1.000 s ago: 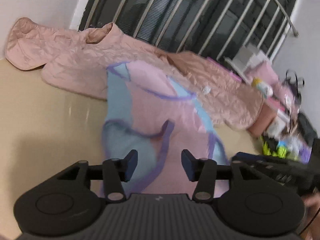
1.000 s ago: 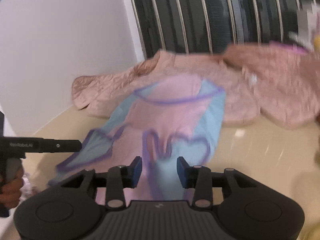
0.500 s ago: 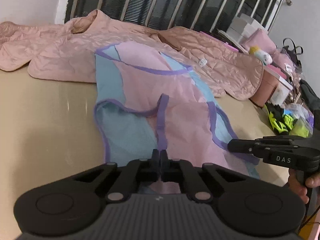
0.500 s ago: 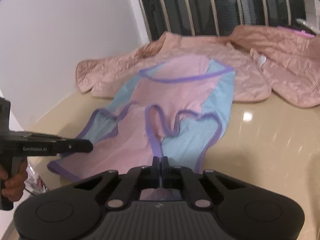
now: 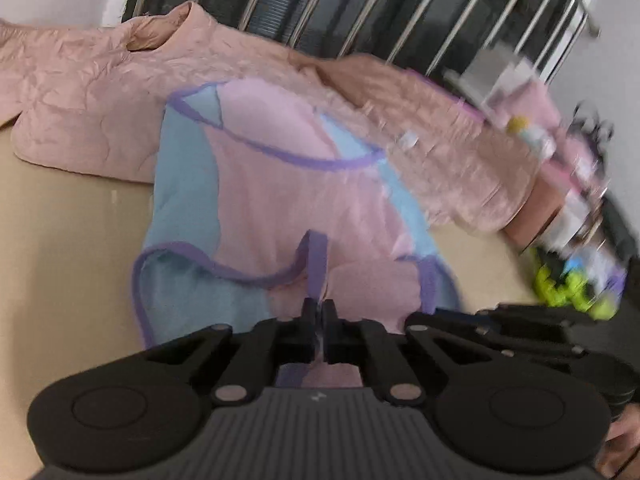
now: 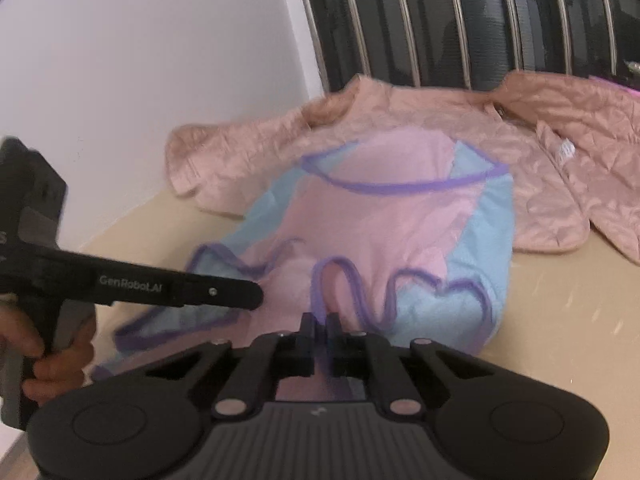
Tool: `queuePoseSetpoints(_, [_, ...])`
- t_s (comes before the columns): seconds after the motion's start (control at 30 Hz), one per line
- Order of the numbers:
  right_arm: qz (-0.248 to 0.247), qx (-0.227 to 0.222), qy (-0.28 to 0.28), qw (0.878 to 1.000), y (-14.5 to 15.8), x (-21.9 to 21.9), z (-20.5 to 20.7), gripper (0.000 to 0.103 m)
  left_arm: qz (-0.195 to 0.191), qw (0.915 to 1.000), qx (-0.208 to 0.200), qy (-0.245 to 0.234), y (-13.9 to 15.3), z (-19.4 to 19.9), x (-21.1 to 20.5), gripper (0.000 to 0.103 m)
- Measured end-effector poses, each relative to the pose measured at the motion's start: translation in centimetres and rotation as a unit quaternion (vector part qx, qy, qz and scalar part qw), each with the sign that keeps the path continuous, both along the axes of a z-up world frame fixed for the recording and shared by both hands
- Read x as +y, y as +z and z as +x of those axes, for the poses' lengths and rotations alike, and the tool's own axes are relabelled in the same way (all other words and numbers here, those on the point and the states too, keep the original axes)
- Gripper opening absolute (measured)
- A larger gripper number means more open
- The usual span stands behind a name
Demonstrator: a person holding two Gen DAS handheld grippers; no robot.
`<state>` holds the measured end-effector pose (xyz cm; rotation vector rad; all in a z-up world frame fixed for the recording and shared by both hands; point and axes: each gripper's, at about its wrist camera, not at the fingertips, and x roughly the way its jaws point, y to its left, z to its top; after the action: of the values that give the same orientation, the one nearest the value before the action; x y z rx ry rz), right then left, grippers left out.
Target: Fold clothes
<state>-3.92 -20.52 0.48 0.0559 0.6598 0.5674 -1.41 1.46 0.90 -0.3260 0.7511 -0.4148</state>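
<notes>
A glossy beige tabletop [image 5: 60,248] runs up to a white wall [image 6: 140,80] and a dark window behind metal bars [image 5: 360,12], with clutter piled at the far right. A pink quilted jacket [image 5: 100,92] sprawls along the back. Overlapping its hem lies the pink-and-blue garment [image 5: 280,200] with purple trim, its near edge bunched. The left gripper [image 5: 319,320] is pinched tight on that purple edge; the right gripper [image 6: 320,330] is clamped on the same hem just beside it.

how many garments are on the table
2: a pink and blue top with purple trim lies nearest, pinched at its near edge by the left gripper and right gripper; a quilted pink jacket lies behind, partly under it.
</notes>
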Motion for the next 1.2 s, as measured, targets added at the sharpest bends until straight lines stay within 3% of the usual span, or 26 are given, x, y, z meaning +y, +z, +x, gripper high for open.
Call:
queuePoseSetpoints(0.17, [0.024, -0.023, -0.018, 0.999, 1.6, -1.0, 0.8, 0.005, -0.034, 0.9989, -0.028, 0.014, 2.2, 0.3, 0.8, 0.002])
queuePoseSetpoints(0.3, [0.011, -0.010, -0.024, 1.000, 1.1, -0.7, 2.7, 0.006, -0.017, 0.9995, -0.025, 0.010, 2.0, 1.7, 0.2, 0.003])
queuePoseSetpoints(0.4, [-0.027, 0.011, -0.030, 0.999, 0.1, -0.1, 3.0, 0.012, 0.044, 0.9984, 0.010, 0.034, 0.4, 1.9, -0.4, 0.024])
queuePoseSetpoints(0.47, [-0.052, -0.003, -0.037, 0.998, 0.2, -0.2, 1.7, 0.017, 0.047, 0.9982, 0.005, 0.035, 0.5, 0.2, 0.3, 0.030])
queuePoseSetpoints(0.53, [-0.054, -0.027, -0.049, 0.997, 0.9, -1.5, -1.0, 0.033, 0.046, 0.9974, -0.009, 0.054, 1.1, -2.7, 1.7, 0.041])
queuePoseSetpoints(0.63, [-0.042, -0.046, -0.047, 0.997, 1.8, -3.3, -5.1, 0.033, 0.045, 0.9935, -0.031, 0.100, 1.8, -7.6, 3.7, 0.041])
queuePoseSetpoints(0.77, [-0.053, -0.046, -0.021, 0.997, 1.2, -3.6, -9.0, 0.033, 0.063, 0.9893, -0.068, 0.112, 2.0, -12.1, 4.2, 0.042])
queuePoseSetpoints(1.07, [-0.067, -0.014, -0.030, 0.997, -0.9, -2.6, -9.1, 0.028, 0.134, 0.9830, -0.094, 0.082, 0.5, -13.1, 1.0, 0.041])
queuePoseSetpoints(1.1, [-0.069, -0.016, -0.031, 0.997, -1.0, -2.5, -9.2, 0.027, 0.146, 0.9818, -0.090, 0.082, 0.3, -13.1, 0.8, 0.032])
queuePoseSetpoints(1.13, [-0.071, -0.019, -0.038, 0.997, -1.1, -2.5, -9.3, 0.022, 0.155, 0.9806, -0.086, 0.083, 0.0, -13.1, 0.5, 0.017])
queuePoseSetpoints(1.2, [-0.074, -0.026, -0.052, 0.996, -1.2, -2.3, -9.4, 0.008, 0.163, 0.9801, -0.081, 0.081, -0.4, -13.2, 0.2, 0.007])
